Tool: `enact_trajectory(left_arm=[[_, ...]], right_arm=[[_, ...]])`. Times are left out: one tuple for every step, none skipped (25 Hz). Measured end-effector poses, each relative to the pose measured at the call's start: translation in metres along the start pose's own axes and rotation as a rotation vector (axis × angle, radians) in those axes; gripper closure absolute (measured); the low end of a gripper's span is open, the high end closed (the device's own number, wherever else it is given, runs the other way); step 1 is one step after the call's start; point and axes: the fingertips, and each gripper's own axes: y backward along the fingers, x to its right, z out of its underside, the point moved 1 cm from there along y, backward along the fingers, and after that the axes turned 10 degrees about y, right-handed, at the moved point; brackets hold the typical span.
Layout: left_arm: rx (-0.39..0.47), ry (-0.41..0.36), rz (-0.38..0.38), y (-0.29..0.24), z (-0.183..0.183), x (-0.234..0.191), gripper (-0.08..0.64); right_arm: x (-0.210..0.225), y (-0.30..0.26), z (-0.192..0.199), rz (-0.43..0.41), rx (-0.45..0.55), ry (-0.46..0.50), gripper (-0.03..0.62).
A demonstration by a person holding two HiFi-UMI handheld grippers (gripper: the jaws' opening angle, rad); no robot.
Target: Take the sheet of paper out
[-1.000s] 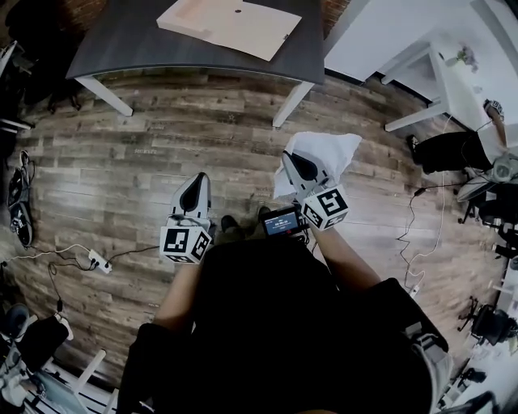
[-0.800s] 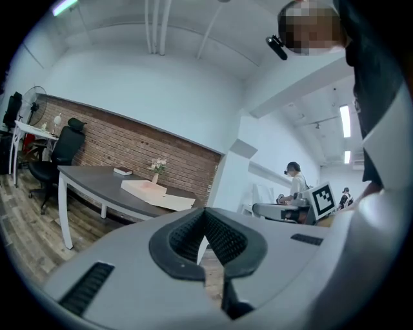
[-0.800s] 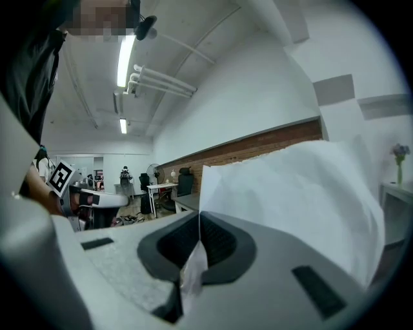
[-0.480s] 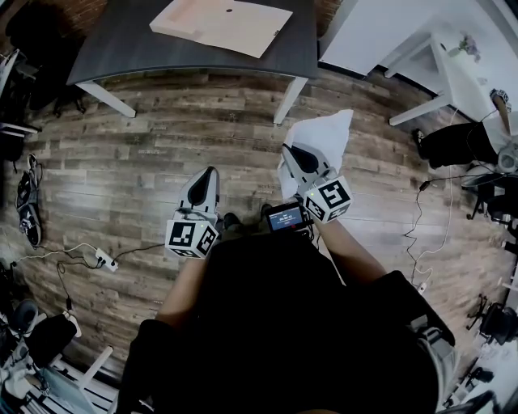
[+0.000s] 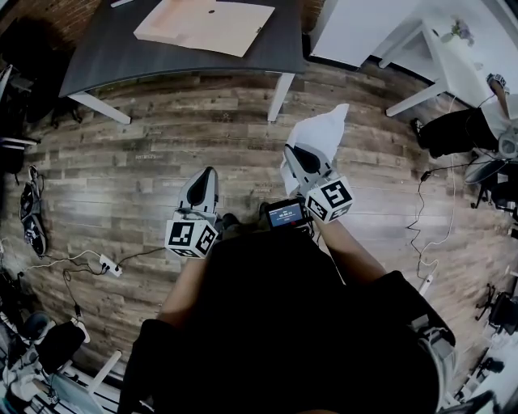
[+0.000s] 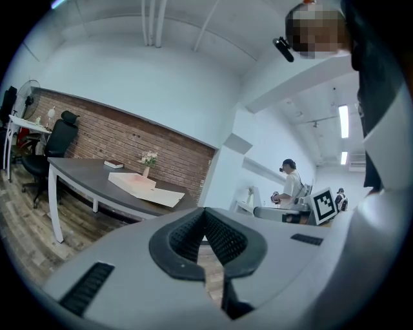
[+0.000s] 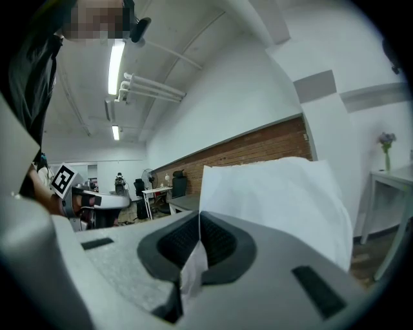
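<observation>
Item: thin white sheet of paper (image 5: 322, 131), limp and creased, right of centre, pinched between the ribbed black pads of the grey plastic right gripper (image 5: 296, 154). Grey plastic left gripper (image 5: 205, 176), centre-left: clenched, nothing inside. Against the earlier frame, the dark matte table (image 5: 105, 57) bearing a flat tan folder (image 5: 206, 23) had slid toward the upper left.
</observation>
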Motion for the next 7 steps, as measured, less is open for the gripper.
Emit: enact_trajectory(left_arm=[[-0.001,0.000,0.001,-0.003,0.001,0.003,0.575],[-0.002,0.000,0.001,-0.006,0.002,0.005,0.575],[-0.003,-0.001,0.000,-0.009,0.004,0.008,0.577],[-0.002,-0.003,-0.004,-0.012,0.005,0.010,0.577],[-0.001,-0.006,-0.008,-0.015,0.006,0.012,0.577],[0.000,-0.008,-0.014,-0.017,0.008,0.015,0.577],[0.002,-0.011,-0.019,-0.019,0.009,0.017,0.577]], right_arm=[[0.004,0.003,0.001,0.007,0.000,-0.003,0.589],[0.008,0.006,0.003,0.013,0.001,-0.006,0.589],[0.012,0.009,0.004,0.018,0.002,-0.008,0.589],[0.016,0.012,0.006,0.021,0.003,-0.010,0.589],[0.020,0.016,0.007,0.023,0.003,-0.012,0.589],[0.023,0.019,0.009,0.024,0.004,-0.014,0.589],[0.026,0.023,0.011,0.025,0.004,-0.016,0.589]])
